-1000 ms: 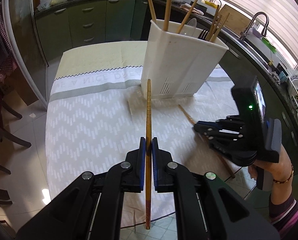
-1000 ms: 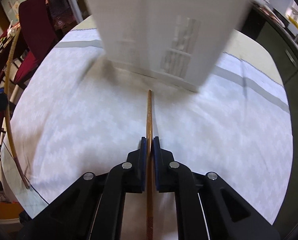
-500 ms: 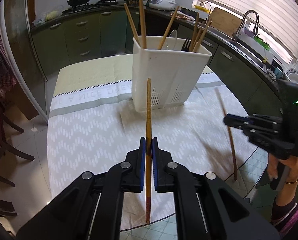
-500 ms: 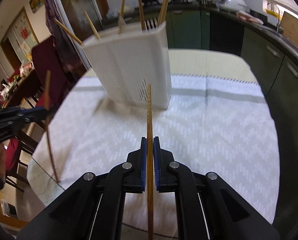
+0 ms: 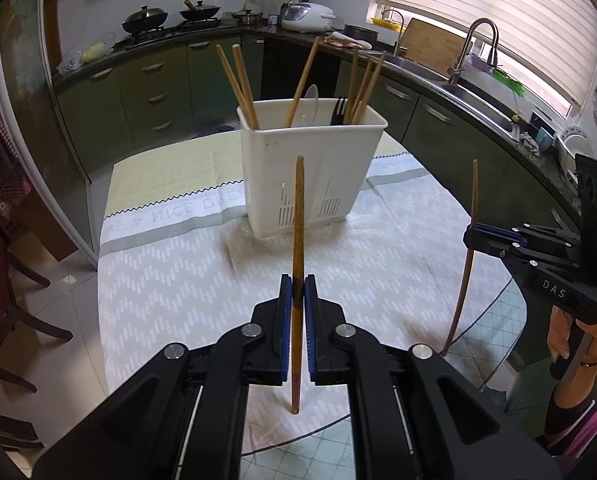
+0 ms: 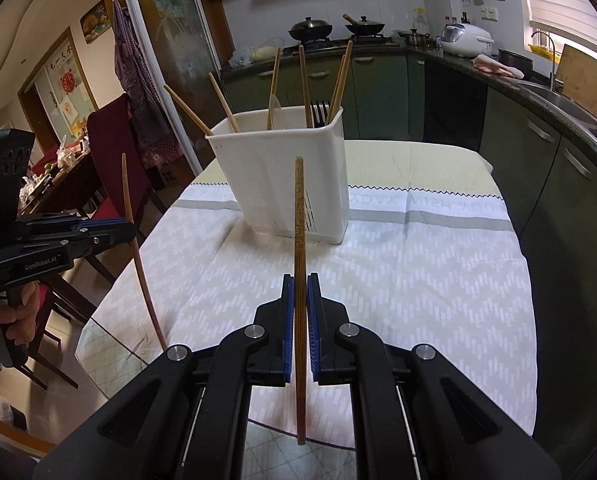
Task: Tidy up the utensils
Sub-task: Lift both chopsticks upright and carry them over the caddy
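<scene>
Your work surface: round table (image 5: pixel 494 320), glass top, pale green grid pattern showing at near edge.

On it, direct:
- Tablecloth (image 5: pixel 170 280), white w/ zigzag weave, grey band, yellow-cream far section w/ black zigzag trim; lettering along the band, partly readable. Covers most of top; near rim bare.
- Small pale mat (image 5: pixel 242 246) on the cloth, under the caddy, corner sticking out toward you.
- White plastic utensil caddy (image 5: pixel 310 168), upright on the mat, slotted near base, approx. centre-far of table.
</scene>
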A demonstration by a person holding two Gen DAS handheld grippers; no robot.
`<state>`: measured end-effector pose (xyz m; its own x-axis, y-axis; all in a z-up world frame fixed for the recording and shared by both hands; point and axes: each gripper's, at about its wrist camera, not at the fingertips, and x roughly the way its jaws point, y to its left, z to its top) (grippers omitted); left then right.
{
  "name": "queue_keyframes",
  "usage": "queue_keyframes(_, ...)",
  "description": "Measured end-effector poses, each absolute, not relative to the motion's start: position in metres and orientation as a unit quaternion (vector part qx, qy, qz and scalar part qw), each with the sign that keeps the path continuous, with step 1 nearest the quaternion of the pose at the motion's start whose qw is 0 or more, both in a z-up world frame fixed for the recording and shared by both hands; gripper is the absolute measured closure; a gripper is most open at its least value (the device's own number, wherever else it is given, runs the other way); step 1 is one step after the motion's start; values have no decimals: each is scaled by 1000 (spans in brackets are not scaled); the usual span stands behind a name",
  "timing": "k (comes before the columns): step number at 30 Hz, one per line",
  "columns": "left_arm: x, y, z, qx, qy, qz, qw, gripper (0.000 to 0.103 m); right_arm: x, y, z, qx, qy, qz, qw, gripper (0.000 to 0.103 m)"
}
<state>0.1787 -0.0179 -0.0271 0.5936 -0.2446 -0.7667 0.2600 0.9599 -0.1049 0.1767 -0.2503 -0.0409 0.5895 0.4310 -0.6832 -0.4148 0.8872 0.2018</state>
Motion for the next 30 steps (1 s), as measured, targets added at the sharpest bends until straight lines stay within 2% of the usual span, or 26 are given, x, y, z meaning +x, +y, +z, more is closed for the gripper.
queue_keyframes(30, 179, -31, -1, 16, 403, -162, 900, 97, 164, -245, 11, -12, 330, 256, 908, 96)
